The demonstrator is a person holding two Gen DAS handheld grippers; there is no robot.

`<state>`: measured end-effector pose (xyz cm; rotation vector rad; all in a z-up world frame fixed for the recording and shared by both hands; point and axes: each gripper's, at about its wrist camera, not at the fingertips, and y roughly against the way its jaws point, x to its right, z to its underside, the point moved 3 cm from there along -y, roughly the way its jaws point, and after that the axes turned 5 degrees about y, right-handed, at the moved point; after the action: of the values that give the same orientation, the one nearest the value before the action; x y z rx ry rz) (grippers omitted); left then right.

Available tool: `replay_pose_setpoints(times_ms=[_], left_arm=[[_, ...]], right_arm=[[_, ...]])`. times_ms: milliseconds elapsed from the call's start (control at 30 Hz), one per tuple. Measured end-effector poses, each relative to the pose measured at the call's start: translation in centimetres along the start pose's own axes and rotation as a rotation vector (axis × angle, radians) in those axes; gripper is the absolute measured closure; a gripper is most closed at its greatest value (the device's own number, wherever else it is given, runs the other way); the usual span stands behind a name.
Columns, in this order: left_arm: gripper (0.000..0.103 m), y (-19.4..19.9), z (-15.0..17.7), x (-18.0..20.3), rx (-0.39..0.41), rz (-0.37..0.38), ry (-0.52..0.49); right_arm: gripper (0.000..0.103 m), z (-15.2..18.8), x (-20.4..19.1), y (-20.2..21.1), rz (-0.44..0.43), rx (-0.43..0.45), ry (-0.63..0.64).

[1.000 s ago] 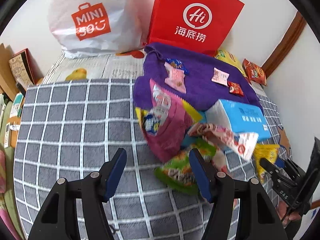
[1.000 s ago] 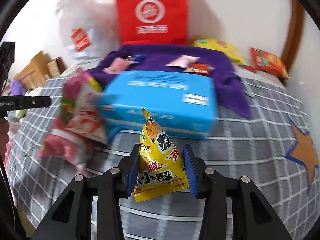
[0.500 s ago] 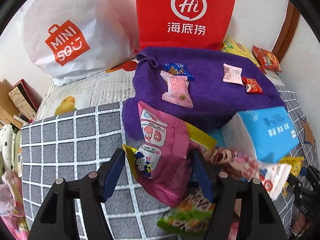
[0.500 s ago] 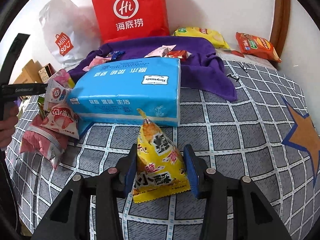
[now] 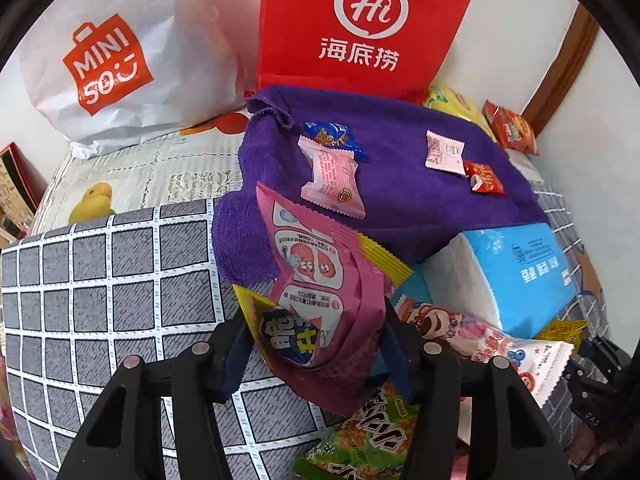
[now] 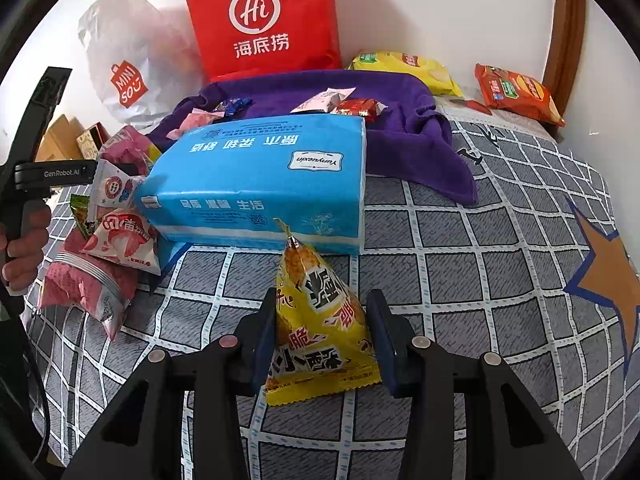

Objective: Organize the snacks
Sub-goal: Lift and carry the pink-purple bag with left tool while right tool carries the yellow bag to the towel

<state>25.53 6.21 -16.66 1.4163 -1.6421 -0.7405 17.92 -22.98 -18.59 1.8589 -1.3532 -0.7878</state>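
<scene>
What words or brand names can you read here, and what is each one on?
"MINI SO": white bag
"Hi 海底捞": red bag
"Yunyuexin": blue tissue pack; its other print is upside down, unread
"GenRobot.AI": left tool's body
Snack packets' print: too small or distorted to read.

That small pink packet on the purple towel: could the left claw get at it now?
Probably not yet: the left claw is closing around a big pink bag, which stands between it and the small pink packet.
</scene>
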Motion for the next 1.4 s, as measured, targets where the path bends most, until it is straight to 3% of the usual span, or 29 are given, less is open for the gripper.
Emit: replay_pose_setpoints(times_ms=[433, 933, 1400], left_arm=[[0.049, 3.7, -0.1, 0.0, 0.04, 0.05, 0.024], [0.049, 8.3, 1.6, 1.2, 0.095, 0.097, 0.005], [0.049, 11.5, 3.0, 0.3, 0.116, 0.15, 0.051]], right_arm=[[0.064, -1.0, -0.4, 2.4, -0.009, 0.045, -0.022], [0.064, -1.3, -0.4, 6.3, 0.01, 0.133, -0.065], [0.064, -1.3, -0.8, 8.0, -0.011, 0.181, -0.078]])
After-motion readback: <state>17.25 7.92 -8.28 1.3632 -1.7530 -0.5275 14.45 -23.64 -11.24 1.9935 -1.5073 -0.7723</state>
